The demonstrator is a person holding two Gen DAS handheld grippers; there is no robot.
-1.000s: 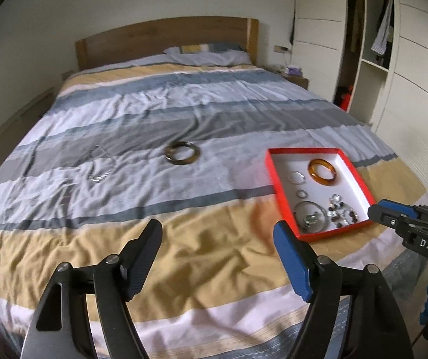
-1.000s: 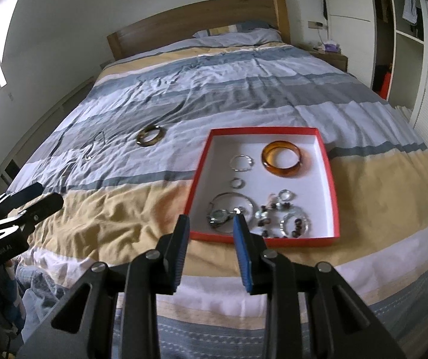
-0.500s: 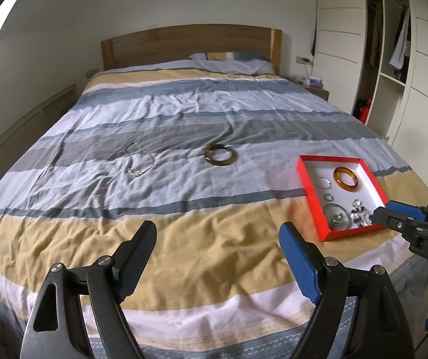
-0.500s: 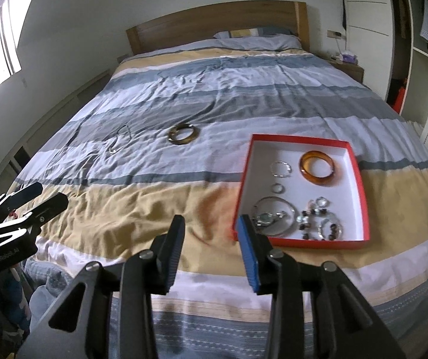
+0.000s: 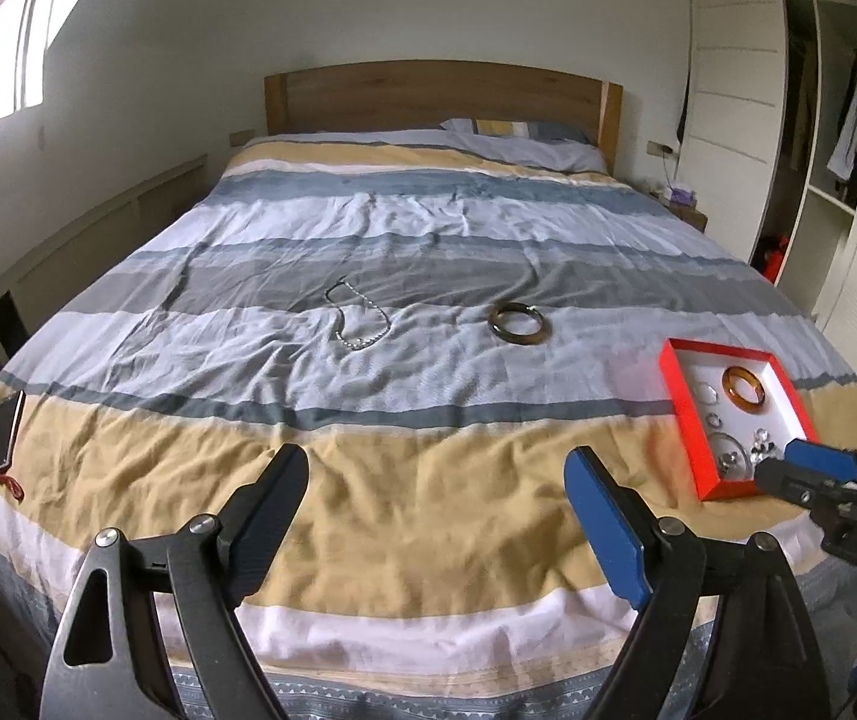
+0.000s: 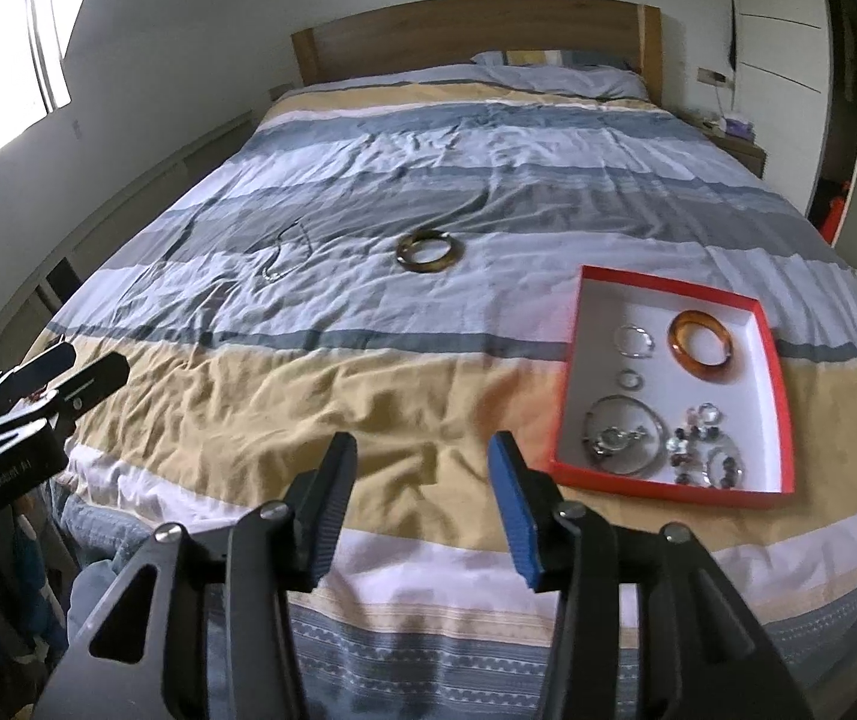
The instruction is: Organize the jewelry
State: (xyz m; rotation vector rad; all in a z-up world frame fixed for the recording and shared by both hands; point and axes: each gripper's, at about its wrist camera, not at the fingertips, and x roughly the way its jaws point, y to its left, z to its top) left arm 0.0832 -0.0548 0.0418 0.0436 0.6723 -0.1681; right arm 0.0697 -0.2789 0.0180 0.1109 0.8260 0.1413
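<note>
Left hand-held gripper (image 5: 434, 483): jaws spread wide, nothing between them, hovering over the tan stripe at the foot of the bed (image 5: 428, 228); right hand-held gripper (image 6: 422, 474): jaws parted at a narrower gap, likewise empty, just left of the red tray (image 6: 572, 372) near the bed's right edge.

Tray already holds an amber bangle (image 6: 701, 348), thin rings, a wristwatch and beaded pieces; outside it, on the grey-and-white stripes mid-bed, lie a dark brown bangle (image 5: 517, 321) and, to its left and well apart, a silver chain necklace (image 5: 359, 324). A dark phone-like slab (image 5: 3, 435) sits at the bed's left edge.

Handling, as judged: the dark bangle looks rigid, light and glossy, so likely slippery; pinch across one side of the rim, one finger inside the hole, pressing lightly into the soft duvet; hard closing could squirt it out. The chain is limp and thin, will sag and trail; take it at a bunched loop rather than a single strand, lift slowly so it does not snag on the wrinkled cover.

Against one second ago: both cameras have drawn back and swung left, the tray sliding toward the right of each view; the right jaws stand wider than then; jewelry unmoved.
</note>
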